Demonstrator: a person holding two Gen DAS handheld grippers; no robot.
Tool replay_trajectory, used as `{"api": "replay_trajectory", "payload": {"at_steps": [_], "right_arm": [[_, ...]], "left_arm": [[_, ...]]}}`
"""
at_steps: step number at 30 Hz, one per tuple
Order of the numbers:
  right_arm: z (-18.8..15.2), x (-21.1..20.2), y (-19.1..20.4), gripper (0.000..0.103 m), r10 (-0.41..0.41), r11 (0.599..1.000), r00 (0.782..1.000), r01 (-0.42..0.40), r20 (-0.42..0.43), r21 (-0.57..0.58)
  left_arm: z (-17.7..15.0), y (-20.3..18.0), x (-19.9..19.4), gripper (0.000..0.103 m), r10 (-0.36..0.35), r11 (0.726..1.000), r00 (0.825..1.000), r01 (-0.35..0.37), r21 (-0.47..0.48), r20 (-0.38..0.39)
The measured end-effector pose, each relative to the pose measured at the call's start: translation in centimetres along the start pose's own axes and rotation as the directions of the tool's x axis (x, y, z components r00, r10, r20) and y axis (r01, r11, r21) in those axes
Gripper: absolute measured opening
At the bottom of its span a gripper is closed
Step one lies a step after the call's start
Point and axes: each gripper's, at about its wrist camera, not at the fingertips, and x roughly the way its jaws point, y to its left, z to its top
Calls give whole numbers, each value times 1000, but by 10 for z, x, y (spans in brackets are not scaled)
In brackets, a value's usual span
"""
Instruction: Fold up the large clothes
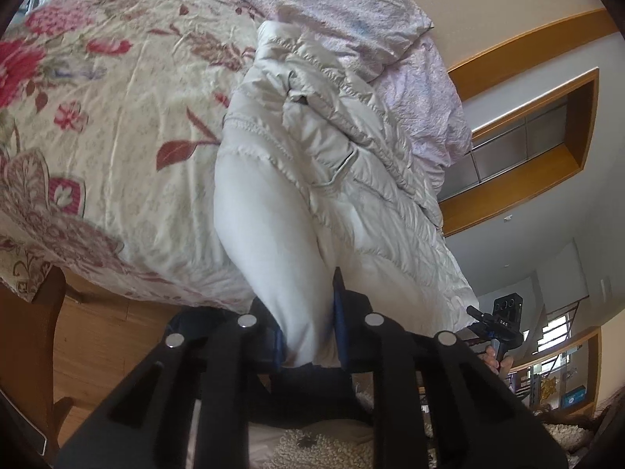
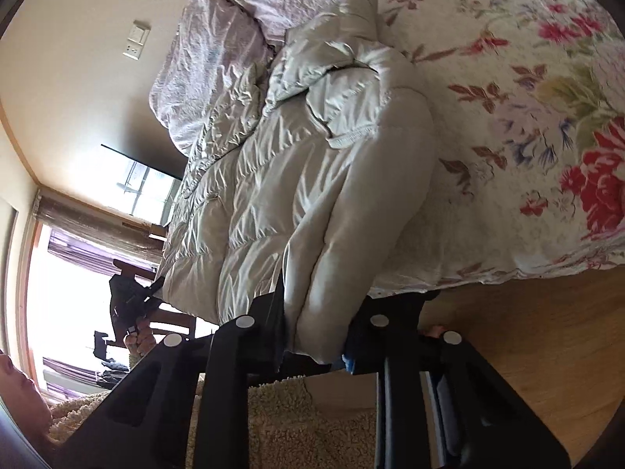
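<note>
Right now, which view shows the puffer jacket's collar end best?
The right wrist view: the white puffer jacket runs unobstructed to its collar. The left wrist view shows the jacket more foreshortened, its far end bunched against the lilac bedding.

A puffy quilted jacket (image 1: pixel 312 164) in glossy off-white is seen, its padded panels crossed by stitched seams of the same pale tone (image 2: pixel 297 179). It is laid on a bed covered by a cream bedspread (image 1: pixel 117 117) printed with large red and pink flowers, maroon leaves and touches of green and blue (image 2: pixel 547 117). A crinkled blanket (image 1: pixel 343 8) in pale lilac with a faint fine print is bunched beside the jacket (image 2: pixel 218 62). The left claw (image 1: pixel 308 336) is made of black plastic with blue pads and silver round fasteners; the right claw (image 2: pixel 312 336) is coloured alike. The wooden floor (image 2: pixel 547 332) is shown in warm honey brown.
</note>
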Motion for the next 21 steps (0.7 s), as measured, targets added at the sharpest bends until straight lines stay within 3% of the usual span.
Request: {"api": "replay_trajectory", "payload": {"at_steps": [5, 8, 13, 21], "right_arm": [[26, -9, 35, 21, -1, 996, 989, 14, 149, -91], [45, -18, 56, 21, -21, 986, 958, 67, 286, -152], [73, -15, 86, 21, -54, 965, 872, 171, 487, -200], [131, -5, 102, 21, -113, 939, 752, 295, 650, -179]], "left_arm": [[26, -29, -18, 19, 6, 997, 995, -14, 71, 102], [47, -47, -20, 18, 29, 993, 985, -48, 105, 170], [87, -66, -17, 18, 51, 991, 957, -84, 104, 286], [168, -91, 8, 18, 96, 983, 921, -146, 107, 378]]}}
